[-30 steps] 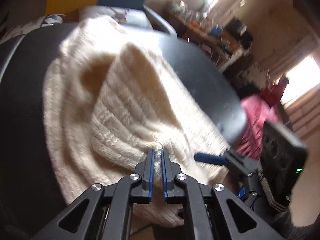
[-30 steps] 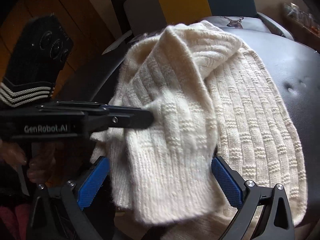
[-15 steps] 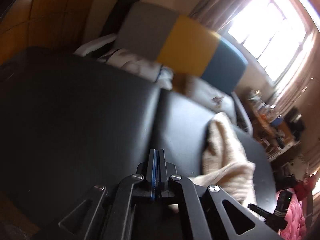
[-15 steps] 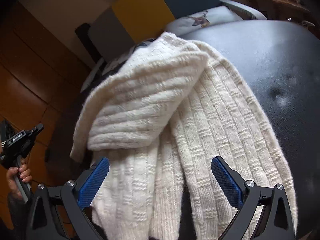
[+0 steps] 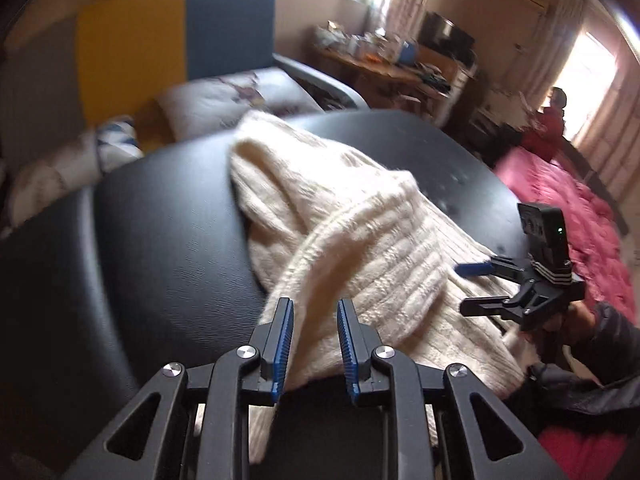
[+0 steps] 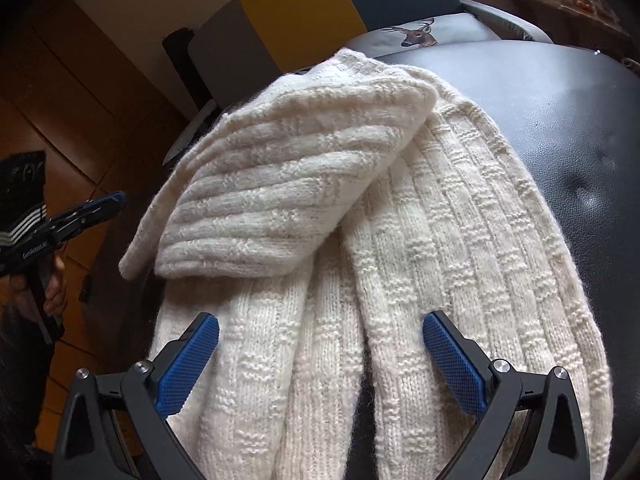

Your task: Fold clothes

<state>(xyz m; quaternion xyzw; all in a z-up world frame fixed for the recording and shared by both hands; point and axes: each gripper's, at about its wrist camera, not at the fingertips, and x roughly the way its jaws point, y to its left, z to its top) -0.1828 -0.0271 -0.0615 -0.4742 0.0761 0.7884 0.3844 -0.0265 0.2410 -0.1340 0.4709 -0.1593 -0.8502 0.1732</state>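
Black leather seat [image 6: 568,128] bears cream sweater [image 6: 400,240] beside deer cushion [image 6: 416,34].

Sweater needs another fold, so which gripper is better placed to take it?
Probably the right gripper: its fingers are wide open over the sweater, while the left gripper sits off its edge.

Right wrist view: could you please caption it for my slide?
Open right gripper above a cream knit sweater, sleeve folded across, on a black padded surface.

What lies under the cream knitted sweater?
The cream knitted sweater lies on a black leather cushion, bare around it. One folded sleeve rests on top. Whatever is beneath the knit itself is covered.
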